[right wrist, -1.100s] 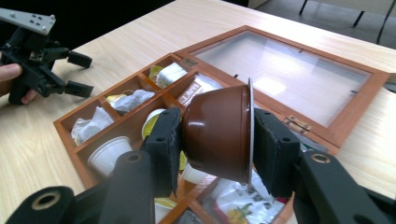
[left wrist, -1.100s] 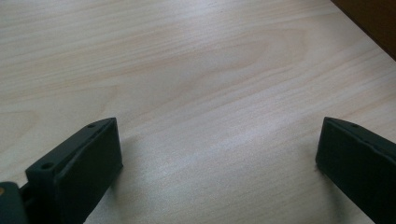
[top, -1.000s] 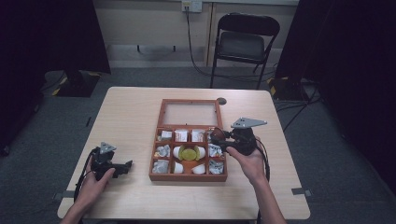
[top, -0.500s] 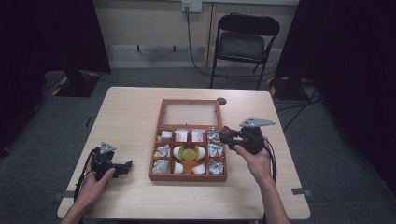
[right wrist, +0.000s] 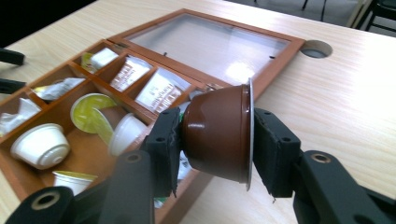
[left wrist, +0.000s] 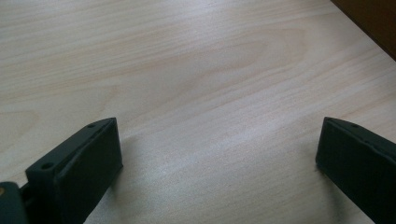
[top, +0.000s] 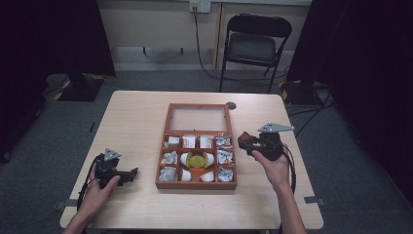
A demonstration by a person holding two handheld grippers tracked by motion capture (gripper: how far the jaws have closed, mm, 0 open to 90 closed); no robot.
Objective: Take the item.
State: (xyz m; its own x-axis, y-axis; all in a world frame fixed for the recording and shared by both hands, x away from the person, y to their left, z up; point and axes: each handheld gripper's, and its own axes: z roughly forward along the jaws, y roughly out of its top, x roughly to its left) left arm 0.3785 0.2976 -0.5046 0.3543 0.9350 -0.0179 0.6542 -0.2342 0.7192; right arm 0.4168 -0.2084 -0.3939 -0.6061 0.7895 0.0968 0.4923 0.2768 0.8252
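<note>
The left gripper rests low on the desk, its jaws spread wide with only bare wood between them; it seems parked clear of the work. To its right lies the open wooden box, white and yellow-lidded pods in its compartments. The right gripper has its jaws clamped on a brown capsule, base against one jaw and foil rim against the other, held above the box's near edge, probably for carrying.

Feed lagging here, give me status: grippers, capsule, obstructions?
Right gripper shut on brown capsule, beside wooden box. Left gripper open, empty, over table. Nothing in the way.
</note>
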